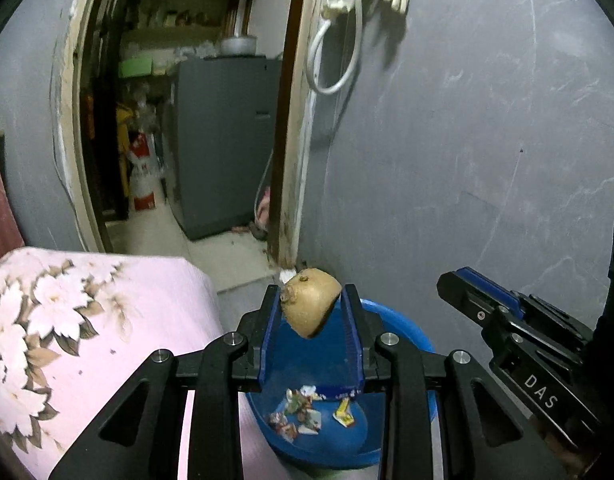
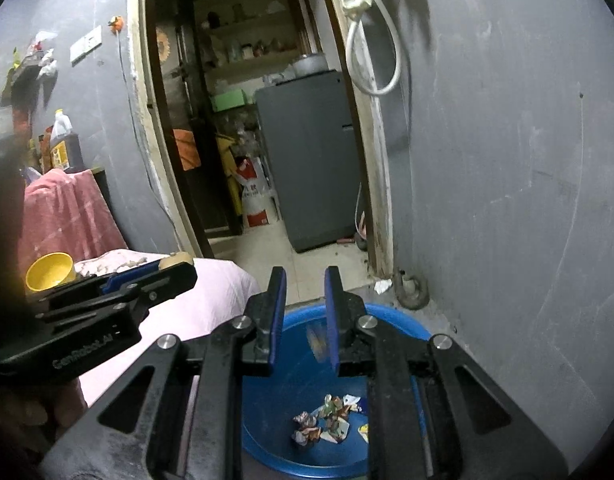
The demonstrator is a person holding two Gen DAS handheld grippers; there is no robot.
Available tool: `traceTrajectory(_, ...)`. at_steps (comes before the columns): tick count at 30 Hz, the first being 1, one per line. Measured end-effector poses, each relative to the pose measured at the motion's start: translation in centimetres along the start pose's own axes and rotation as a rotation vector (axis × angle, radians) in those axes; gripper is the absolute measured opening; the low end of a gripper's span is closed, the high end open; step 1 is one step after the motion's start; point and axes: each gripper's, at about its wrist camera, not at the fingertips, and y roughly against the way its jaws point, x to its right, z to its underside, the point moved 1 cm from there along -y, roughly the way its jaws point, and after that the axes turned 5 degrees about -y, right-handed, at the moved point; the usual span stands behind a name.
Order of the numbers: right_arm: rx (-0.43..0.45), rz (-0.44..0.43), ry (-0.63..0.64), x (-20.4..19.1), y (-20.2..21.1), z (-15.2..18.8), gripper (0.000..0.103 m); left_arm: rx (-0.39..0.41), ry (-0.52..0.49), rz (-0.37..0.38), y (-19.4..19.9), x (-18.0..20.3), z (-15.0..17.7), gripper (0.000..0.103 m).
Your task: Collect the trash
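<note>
Left wrist view: the left gripper (image 1: 311, 308) clamps a brown potato-like scrap (image 1: 310, 307) directly above the blue basin (image 1: 403, 326), wrappers (image 1: 303, 412) below. Beside it, the right gripper (image 2: 305, 312) hovers narrowly parted, empty, over that basin.

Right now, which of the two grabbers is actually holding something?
The left gripper: a brown potato piece is pinched between its fingers above the blue basin. The right gripper is empty.

Right claw (image 2: 305, 300) hangs parted above blue basin (image 2: 391, 316) holding crumpled wrappers (image 2: 327, 420).
</note>
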Motion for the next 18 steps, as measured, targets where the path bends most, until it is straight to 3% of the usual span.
traceTrajectory(3, -0.029, 0.013, -0.011, 0.3, -0.6, 0.3, 0.033, -0.025, 0.014, 0.010, -0.7, -0.2, 0.5, 0.038)
traceTrajectory(5, -0.038, 0.014, -0.020, 0.6, -0.8, 0.4, 0.040, -0.030, 0.014, 0.011, -0.8, -0.2, 0.7, 0.039)
traceTrajectory(12, -0.021, 0.023, -0.023, 0.4, 0.5, 0.1, 0.043, -0.012, 0.036, -0.009, 0.4, -0.6, 0.6, 0.039)
traceTrajectory(18, 0.008, 0.019, -0.018, -0.8, 2.4, -0.6, 0.054, 0.037, 0.064, -0.054, 3.7, -1.5, 0.6, 0.051)
